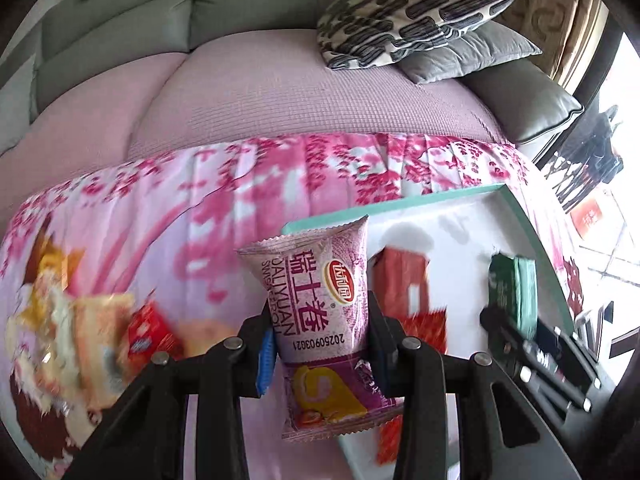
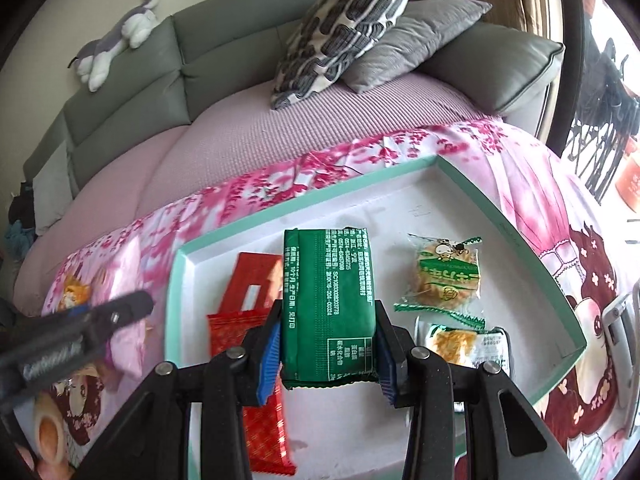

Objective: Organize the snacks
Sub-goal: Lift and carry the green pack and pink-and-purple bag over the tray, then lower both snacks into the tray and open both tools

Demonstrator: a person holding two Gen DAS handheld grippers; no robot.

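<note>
Grippers clamped: left gripper [image 1: 320,344] on purple snack pack [image 1: 320,312], right gripper [image 2: 328,340] on green packet [image 2: 326,300]; possible collision over crowded tray [image 2: 500,208], centre frame.

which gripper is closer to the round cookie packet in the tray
Right. The right gripper, shut on a green packet, hangs over the tray beside the cookie packet. The left gripper is beyond the tray's far edge.
</note>
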